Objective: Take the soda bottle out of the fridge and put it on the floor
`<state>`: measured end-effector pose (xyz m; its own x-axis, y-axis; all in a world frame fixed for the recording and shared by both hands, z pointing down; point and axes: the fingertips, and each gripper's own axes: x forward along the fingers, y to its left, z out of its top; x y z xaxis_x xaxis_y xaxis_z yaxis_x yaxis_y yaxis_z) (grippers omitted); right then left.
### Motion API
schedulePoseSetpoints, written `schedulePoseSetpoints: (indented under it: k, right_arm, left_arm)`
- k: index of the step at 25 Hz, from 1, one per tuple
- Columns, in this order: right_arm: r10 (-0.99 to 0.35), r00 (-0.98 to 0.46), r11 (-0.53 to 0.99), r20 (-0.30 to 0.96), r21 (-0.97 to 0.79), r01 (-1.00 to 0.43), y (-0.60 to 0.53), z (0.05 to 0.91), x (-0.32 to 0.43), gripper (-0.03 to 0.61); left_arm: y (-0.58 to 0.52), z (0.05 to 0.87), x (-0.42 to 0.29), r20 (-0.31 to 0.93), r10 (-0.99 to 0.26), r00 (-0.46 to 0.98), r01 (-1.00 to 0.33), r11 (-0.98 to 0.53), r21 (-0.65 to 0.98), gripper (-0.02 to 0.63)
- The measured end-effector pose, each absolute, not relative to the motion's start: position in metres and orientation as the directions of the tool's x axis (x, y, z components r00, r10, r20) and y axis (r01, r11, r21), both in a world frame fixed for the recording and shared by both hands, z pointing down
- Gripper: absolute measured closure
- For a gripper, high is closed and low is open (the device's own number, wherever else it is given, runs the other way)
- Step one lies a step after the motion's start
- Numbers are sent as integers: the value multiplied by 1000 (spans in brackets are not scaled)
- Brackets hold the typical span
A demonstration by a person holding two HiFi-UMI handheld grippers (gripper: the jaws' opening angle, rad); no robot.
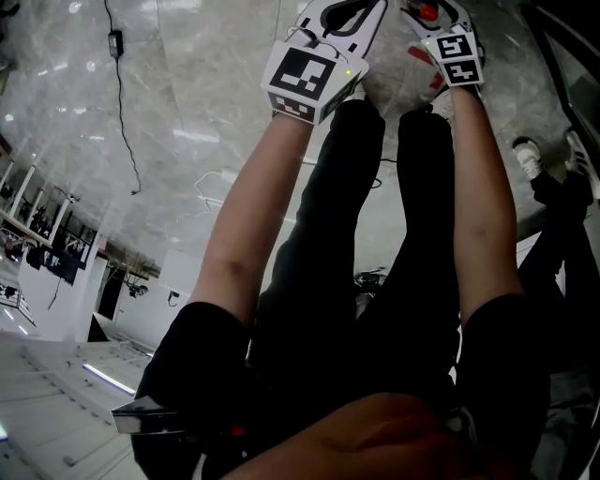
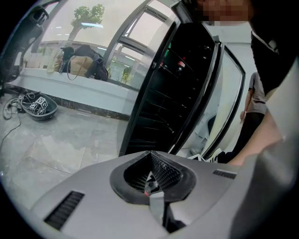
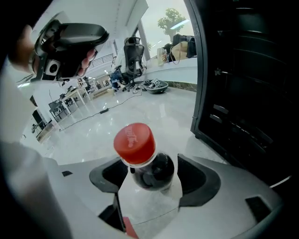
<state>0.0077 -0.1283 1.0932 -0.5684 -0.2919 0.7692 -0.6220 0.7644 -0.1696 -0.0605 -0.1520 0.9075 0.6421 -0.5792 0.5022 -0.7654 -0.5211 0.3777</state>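
Note:
A soda bottle with a red cap and dark drink sits between the jaws of my right gripper, which is shut on its body. The cap points at that gripper's camera. In the head view the right gripper is low over the marble floor beyond the person's legs, with the red cap showing. My left gripper is beside it. In its own view the left gripper is shut with nothing in it. The black fridge stands with its door open, and it also shows to the right of the bottle.
A second person stands by the fridge door, a shoe on the floor at right. A cable runs over the floor. A bowl with marker cubes lies by a low ledge with bags. An office chair stands far off.

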Motion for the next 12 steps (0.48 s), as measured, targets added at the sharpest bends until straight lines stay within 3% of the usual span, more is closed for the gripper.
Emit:
schedulePoseSetpoints:
  k: [6, 12]
  right_arm:
    - [-341, -545, 776, 766, -97, -623, -133, 1028, 11, 264]
    - [-465, -578, 733, 670, -74, -676, -160, 891, 14, 264]
  left_arm:
    - [-146, 857, -64, 500, -577, 646, -761, -538, 362, 609]
    - [-153, 765, -53, 467, -606, 644, -763, -554, 333, 609]
